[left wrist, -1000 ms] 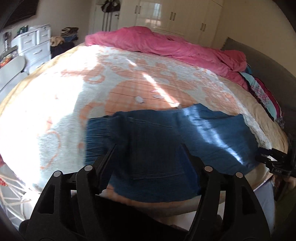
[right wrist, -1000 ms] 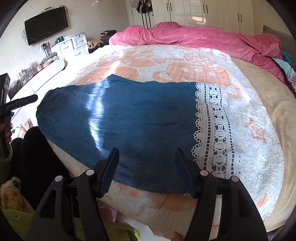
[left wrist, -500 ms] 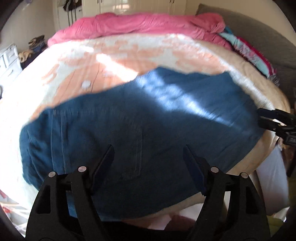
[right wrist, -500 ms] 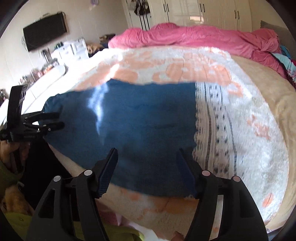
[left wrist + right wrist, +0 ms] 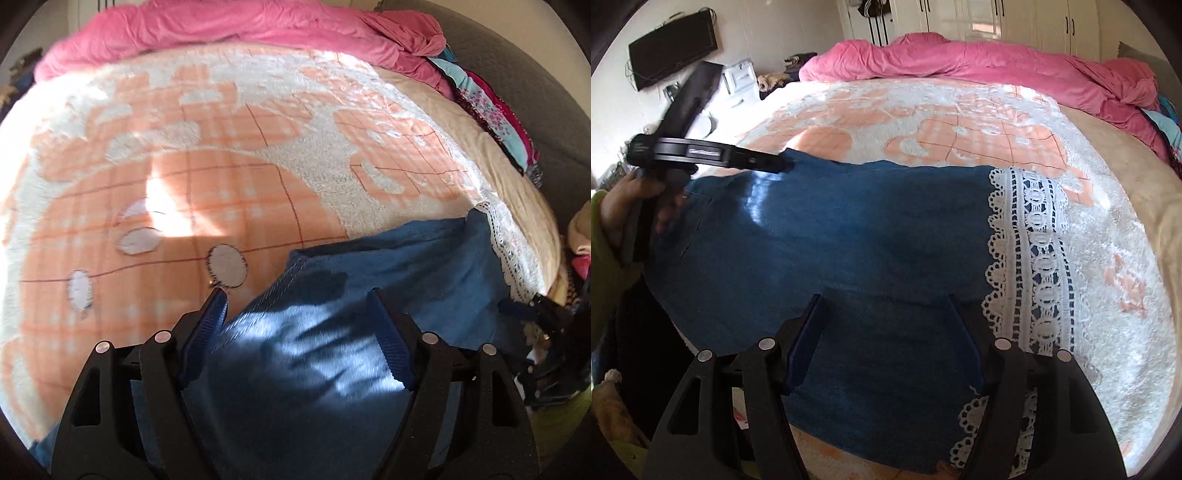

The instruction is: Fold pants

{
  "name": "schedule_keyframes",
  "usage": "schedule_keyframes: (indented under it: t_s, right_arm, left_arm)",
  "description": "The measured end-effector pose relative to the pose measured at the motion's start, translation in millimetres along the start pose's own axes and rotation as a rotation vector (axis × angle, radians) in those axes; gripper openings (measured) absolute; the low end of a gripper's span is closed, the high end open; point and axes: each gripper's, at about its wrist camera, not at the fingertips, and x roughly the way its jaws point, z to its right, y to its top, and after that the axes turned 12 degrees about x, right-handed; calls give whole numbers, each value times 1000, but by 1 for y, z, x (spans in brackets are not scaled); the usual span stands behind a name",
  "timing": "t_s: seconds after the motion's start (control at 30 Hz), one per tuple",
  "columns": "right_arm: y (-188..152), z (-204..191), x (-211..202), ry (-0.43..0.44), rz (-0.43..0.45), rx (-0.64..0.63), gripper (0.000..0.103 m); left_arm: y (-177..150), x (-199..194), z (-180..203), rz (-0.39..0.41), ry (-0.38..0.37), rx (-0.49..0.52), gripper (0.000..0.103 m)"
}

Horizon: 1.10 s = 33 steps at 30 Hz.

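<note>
Pants point(image 5: 831, 236) flat at bed's near edge; your left gripper point(image 5: 295, 314), jaws closing over the 10 o'clock corner, must pinch both layers; right gripper point(image 5: 886, 317) spread, empty.

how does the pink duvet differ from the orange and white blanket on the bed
The pink duvet is plain and bunched in a crumpled heap along the bed's far edge; the orange and white blanket is patterned, fluffy and spread flat. The blanket bears the blue denim pants; the duvet does not. Both lie on the bed.

Blanket point(image 5: 221, 192) beyond the pants point(image 5: 831, 240) lies free up to the pink duvet point(image 5: 960, 59).
</note>
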Motion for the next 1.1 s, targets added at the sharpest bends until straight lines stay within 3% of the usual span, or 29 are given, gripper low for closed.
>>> schedule_keyframes:
  t_s: [0.03, 0.07, 0.1, 0.2, 0.33, 0.43, 0.57, 0.63, 0.7, 0.8, 0.83, 0.9, 1.0, 1.1]
  right_arm:
    - [-1, 0, -1, 3, 3, -3, 64]
    - [-2, 0, -1, 4, 6, -8, 64]
    - [-2, 1, -1, 7, 6, -6, 65]
    - [-6, 2, -3, 15, 11, -5, 65]
    - [-7, 4, -3, 16, 17, 0, 65]
    - [-8, 3, -3, 13, 15, -3, 65]
    - [-4, 4, -7, 27, -7, 1, 64]
    - [7, 12, -19, 70, 13, 49, 64]
    - [27, 26, -37, 56, 100, 76, 64]
    - [60, 59, -38, -25, 142, 140, 64]
    - [73, 76, -29, -76, 126, 180, 65]
    - [88, 98, -12, -90, 91, 220, 60]
    - [101, 115, 14, -48, 25, 249, 48]
    - [103, 113, 33, 12, -41, 236, 48]
  left_arm:
    - [1, 7, -2, -7, -37, -1, 61]
    - [1, 12, -1, -9, -75, 1, 39]
    - [2, 14, 1, -7, -106, 9, 27]
    - [5, 11, 7, 25, -126, 34, 10]
    - [12, 3, -3, 95, -79, -9, 10]
    - [11, 21, -3, 43, -7, -2, 10]
    - [3, 18, -8, 78, -23, -48, 13]
    - [-1, -1, -3, 128, 2, -43, 24]
    - [-9, -26, 8, 178, 55, -10, 38]
    - [-21, -43, 23, 224, 35, 9, 41]
    - [-24, -44, 29, 221, 21, 17, 41]
    - [-29, -40, 39, 198, 8, 42, 41]
    - [-37, -27, 50, 162, 56, 64, 46]
    - [-45, -9, 45, 121, 93, 14, 48]
